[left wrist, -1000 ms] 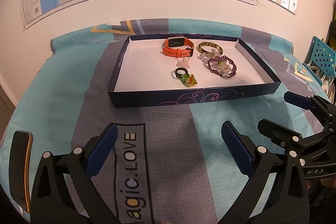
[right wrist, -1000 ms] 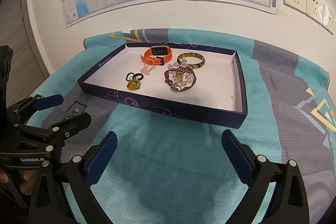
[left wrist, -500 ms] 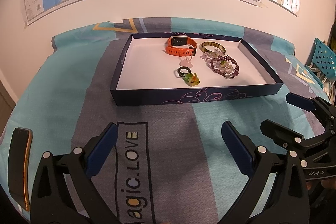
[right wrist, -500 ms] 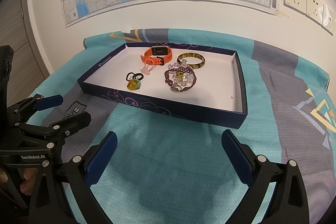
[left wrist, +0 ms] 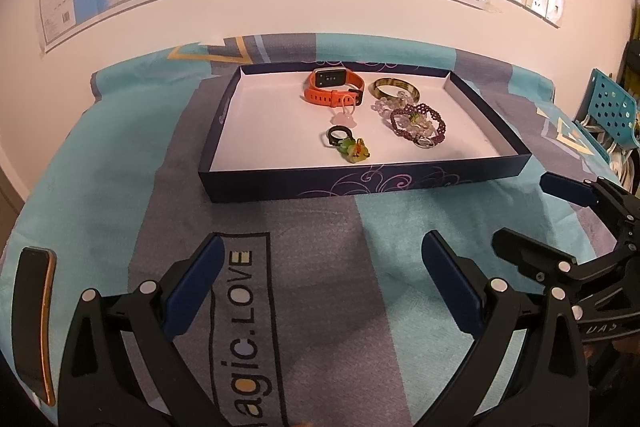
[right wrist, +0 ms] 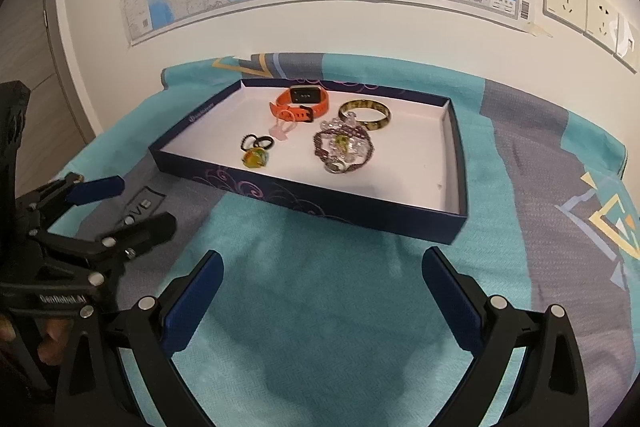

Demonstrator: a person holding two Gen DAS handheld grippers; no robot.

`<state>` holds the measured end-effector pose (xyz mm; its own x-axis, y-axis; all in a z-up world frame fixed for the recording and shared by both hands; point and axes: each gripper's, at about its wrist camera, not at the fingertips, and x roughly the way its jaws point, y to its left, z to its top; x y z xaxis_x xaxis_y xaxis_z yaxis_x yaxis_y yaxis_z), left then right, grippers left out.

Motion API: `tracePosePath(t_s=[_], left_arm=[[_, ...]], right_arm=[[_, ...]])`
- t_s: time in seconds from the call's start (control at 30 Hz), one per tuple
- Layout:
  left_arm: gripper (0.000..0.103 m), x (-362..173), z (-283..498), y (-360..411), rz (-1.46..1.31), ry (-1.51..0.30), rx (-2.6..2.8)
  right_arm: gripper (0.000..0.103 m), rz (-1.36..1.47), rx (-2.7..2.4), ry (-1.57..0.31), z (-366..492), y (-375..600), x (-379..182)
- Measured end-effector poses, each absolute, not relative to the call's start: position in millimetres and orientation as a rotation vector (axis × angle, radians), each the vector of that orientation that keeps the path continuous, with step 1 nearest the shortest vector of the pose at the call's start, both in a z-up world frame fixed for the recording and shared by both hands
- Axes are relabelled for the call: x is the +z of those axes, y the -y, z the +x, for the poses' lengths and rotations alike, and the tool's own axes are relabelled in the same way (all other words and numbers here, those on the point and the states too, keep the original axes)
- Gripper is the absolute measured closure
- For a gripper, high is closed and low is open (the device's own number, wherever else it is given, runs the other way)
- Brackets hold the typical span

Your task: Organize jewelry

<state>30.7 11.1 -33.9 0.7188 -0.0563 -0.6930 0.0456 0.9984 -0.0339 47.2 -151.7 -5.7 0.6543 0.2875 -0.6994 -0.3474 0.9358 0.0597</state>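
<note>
- Left gripper (left wrist: 320,279): fingers wide, empty, over the desk cloth (left wrist: 312,227).
- Right gripper (right wrist: 322,289): fingers wide, empty.
- Jewelry sits in the tray (left wrist: 360,183), far side: orange watch (left wrist: 334,87), bangle (left wrist: 394,89), beaded bracelet (left wrist: 418,123).

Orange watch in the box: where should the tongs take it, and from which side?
Take the orange watch by its strap loop rather than the flat face. It lies as a closed loop near the box's far wall, so coming down from above with one finger inside the loop and one outside looks best. The right tongs are open and facing it.
</note>
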Motion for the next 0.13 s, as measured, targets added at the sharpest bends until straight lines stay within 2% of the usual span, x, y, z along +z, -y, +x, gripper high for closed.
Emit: tracePosePath(t_s=[0.13], left_arm=[[0.006,-37.4,31.7,-20.2,-0.025,-0.784,-0.052]], right_arm=[[0.007,-0.109,0.333,-0.826,53.6,175.9,-10.3]])
